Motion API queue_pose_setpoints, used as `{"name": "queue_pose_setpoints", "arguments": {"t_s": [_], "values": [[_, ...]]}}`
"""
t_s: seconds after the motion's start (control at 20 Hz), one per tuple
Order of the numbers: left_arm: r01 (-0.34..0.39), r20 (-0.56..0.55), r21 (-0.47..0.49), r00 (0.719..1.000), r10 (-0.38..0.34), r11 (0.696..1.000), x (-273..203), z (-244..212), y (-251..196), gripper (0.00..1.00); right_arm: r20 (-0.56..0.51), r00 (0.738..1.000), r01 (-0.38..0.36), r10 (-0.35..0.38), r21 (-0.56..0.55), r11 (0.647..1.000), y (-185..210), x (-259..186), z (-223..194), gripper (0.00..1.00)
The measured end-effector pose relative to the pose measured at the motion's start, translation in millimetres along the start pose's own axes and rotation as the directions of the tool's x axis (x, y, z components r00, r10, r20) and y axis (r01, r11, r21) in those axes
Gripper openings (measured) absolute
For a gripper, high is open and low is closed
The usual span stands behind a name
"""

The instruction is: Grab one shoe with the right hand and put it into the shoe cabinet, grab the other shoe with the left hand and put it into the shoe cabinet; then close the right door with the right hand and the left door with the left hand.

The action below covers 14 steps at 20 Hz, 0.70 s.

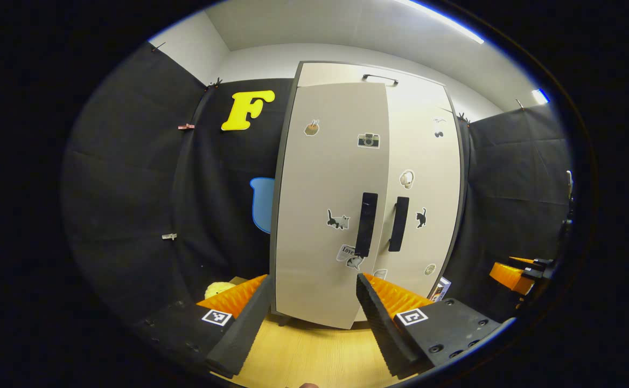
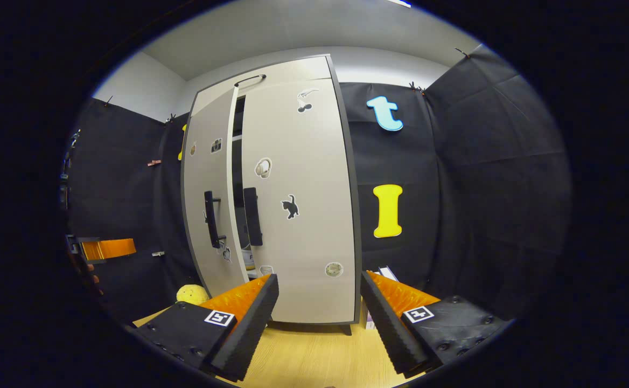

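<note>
Left gripper view: the left gripper is sitting with its jaws spread wide and nothing between them, aimed at the shoe cabinet, which is standing on the wooden floor straight ahead and apart from the fingertips. The left door is standing slightly proud of the right door, so it is probably not fully closed; its lower edge is falling between the two fingers in the frame, though well beyond them. Each door is carrying a dark vertical handle and several small stickers; one near the left handle is showing the word "Love", the rest being too small to read. A yellow object is lying low at the left, half hidden behind the left finger. At the far right edge the right gripper is showing, cropped, its jaw state unreadable there. Right gripper view: the right gripper is also sitting with jaws spread and empty, facing the cabinet's right door, which is lying flat to the front. A dark gap is showing between the doors, with the left door angled outward. The interior is too dark to make out any shoe. A small box is being largely hidden by the cabinet's right side and the right finger.
</note>
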<state>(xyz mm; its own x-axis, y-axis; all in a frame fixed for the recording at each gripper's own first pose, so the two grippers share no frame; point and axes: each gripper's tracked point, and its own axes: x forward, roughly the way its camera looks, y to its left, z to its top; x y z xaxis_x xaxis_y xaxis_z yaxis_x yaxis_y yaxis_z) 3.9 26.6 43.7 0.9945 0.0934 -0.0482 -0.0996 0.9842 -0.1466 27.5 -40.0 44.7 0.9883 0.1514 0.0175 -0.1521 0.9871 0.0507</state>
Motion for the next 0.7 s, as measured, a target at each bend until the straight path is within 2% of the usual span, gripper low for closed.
{"name": "queue_pose_setpoints", "arguments": {"t_s": [0.1,0.2,0.45,0.7], "values": [[-0.004,0.029,0.007,1.0,0.004,1.0,-11,3,9,0.95,0.03,0.999,0.025,-0.025,-0.006,1.0,5,-14,7,0.98],[0.016,0.029,-0.003,0.999,-0.016,1.0,-22,-5,11,0.95,0.016,0.998,0.068,-0.068,-0.035,0.997,5,-31,-2,0.98],[0.095,0.015,0.027,0.995,-0.096,0.995,-44,-31,15,0.95,0.034,0.994,0.105,-0.103,-0.064,0.992,20,-73,-17,0.98],[0.106,0.016,0.028,0.994,-0.106,0.994,-61,-40,29,0.95,0.035,0.992,0.121,-0.119,-0.065,0.991,36,-98,-23,1.0]]}}
